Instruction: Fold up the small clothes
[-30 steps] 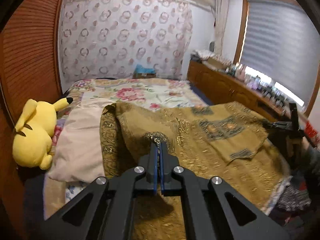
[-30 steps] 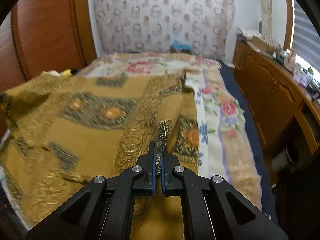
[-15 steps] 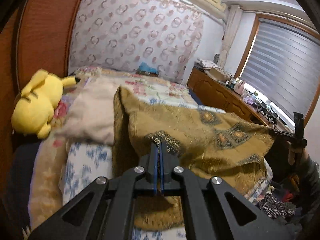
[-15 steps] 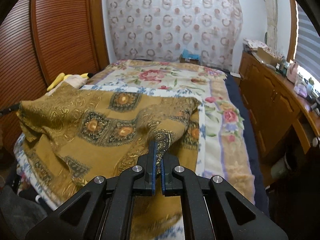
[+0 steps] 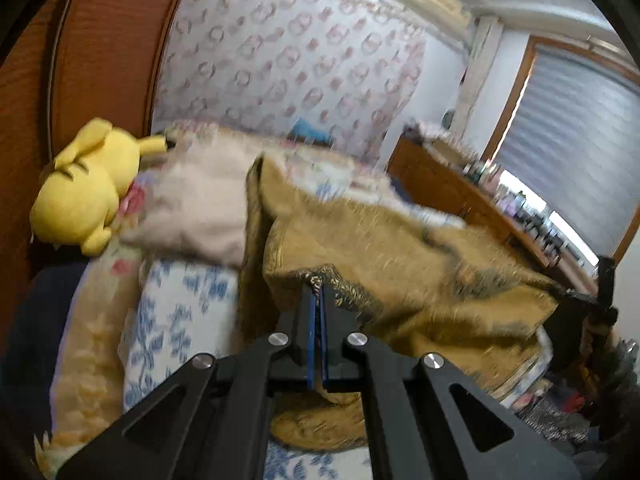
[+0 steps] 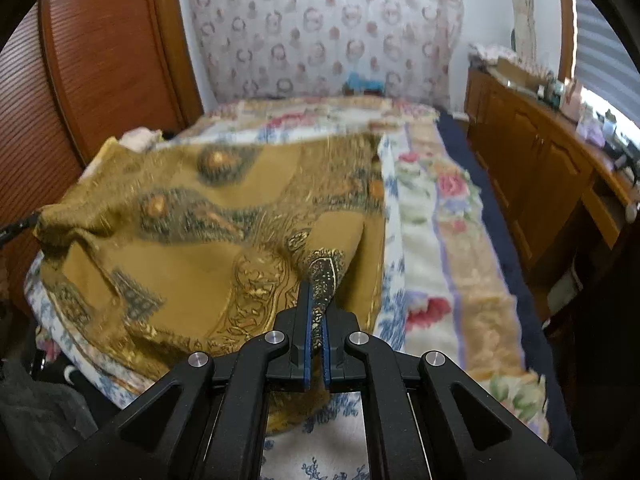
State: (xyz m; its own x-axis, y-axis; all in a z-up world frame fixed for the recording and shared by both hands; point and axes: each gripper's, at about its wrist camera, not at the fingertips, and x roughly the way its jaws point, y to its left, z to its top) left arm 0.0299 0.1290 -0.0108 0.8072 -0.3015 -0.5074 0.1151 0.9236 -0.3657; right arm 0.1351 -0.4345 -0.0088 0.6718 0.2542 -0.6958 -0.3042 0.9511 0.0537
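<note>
A mustard-gold patterned cloth (image 5: 400, 248) with dark medallions is held stretched above the near end of the bed. My left gripper (image 5: 318, 292) is shut on one dark-bordered corner of it. My right gripper (image 6: 316, 300) is shut on the other corner; the cloth (image 6: 192, 216) spreads away to the left in the right wrist view. The right gripper also shows at the far right of the left wrist view (image 5: 592, 300), and the left gripper's tip at the left edge of the right wrist view (image 6: 20, 226). The cloth sags between them.
A floral bedspread (image 6: 448, 216) covers the bed. A yellow plush toy (image 5: 88, 192) and a beige pillow (image 5: 196, 208) lie at the bed's left. A wooden sideboard (image 6: 552, 160) with small items runs along the right. A wooden slatted wall (image 6: 100, 80) is on the left.
Both grippers have lifted and pulled back towards the foot of the bed with the cloth. The cloth has come up off the bed and now hangs stretched between them.
</note>
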